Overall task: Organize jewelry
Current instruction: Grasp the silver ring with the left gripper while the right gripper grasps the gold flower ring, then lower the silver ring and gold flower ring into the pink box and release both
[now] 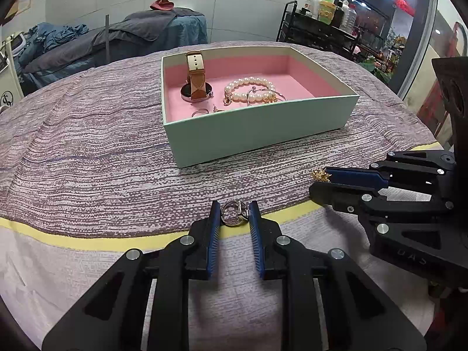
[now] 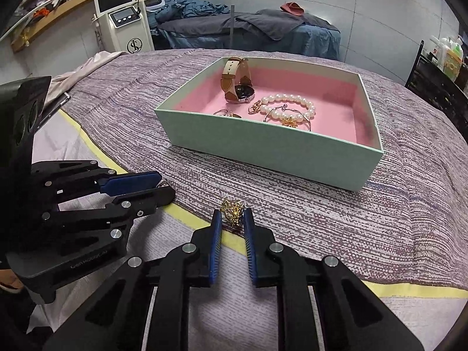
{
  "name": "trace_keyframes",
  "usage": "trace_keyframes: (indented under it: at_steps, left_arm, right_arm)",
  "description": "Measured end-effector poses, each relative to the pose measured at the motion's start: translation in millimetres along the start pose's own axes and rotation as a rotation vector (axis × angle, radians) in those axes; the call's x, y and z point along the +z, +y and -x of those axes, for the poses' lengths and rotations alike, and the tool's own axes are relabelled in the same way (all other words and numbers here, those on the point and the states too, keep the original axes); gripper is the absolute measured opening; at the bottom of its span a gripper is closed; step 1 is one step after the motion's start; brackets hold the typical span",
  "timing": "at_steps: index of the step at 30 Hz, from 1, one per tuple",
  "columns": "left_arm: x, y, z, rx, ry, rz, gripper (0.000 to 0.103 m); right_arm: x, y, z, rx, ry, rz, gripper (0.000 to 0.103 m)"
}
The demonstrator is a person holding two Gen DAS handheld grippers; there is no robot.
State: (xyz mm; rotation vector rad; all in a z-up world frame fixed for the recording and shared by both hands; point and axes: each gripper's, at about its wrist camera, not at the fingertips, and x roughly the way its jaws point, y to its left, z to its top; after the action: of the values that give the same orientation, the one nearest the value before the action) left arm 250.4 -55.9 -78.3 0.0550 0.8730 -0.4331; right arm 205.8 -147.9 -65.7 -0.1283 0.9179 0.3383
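A mint box (image 1: pixel 257 130) with a pink lining sits on the striped cloth; it also shows in the right wrist view (image 2: pixel 272 149). Inside lie a brown-strap watch (image 1: pixel 194 84), a pearl bracelet (image 1: pixel 251 89), a thin bangle (image 1: pixel 267 95) and small rings (image 1: pixel 200 112). My left gripper (image 1: pixel 234 213) is shut on a silver ring (image 1: pixel 234 213) just above the cloth. My right gripper (image 2: pixel 232 216) is shut on a gold flower piece (image 2: pixel 233 211), which also shows in the left wrist view (image 1: pixel 320 174).
The cloth has a yellow stripe (image 1: pixel 87 241) near its front edge. Behind the table stand a covered bed (image 1: pixel 117 38), a white machine (image 2: pixel 124 20) and a black shelf with bottles (image 1: pixel 324 20).
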Motion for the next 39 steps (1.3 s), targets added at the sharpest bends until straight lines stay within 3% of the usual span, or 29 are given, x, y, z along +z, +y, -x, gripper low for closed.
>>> trace_keyframes:
  at_steps: [13,24,39]
  left_arm:
    - [-6.1,2.3,30.2,-0.018,-0.065,0.060,0.021]
    - [38.6,-3.9,42.0,-0.013,-0.134,-0.003,0.021]
    - [106.2,14.9,-13.0,0.011,-0.047,-0.003,0.021]
  right_arm:
    - [-6.6,-5.7,24.6,0.018,-0.068,-0.021,0.015]
    - [25.7,-15.9,43.3,0.000,-0.131,0.001,0.015]
    - [84.1,-47.4,2.3,-0.058,-0.076,0.015,0.015]
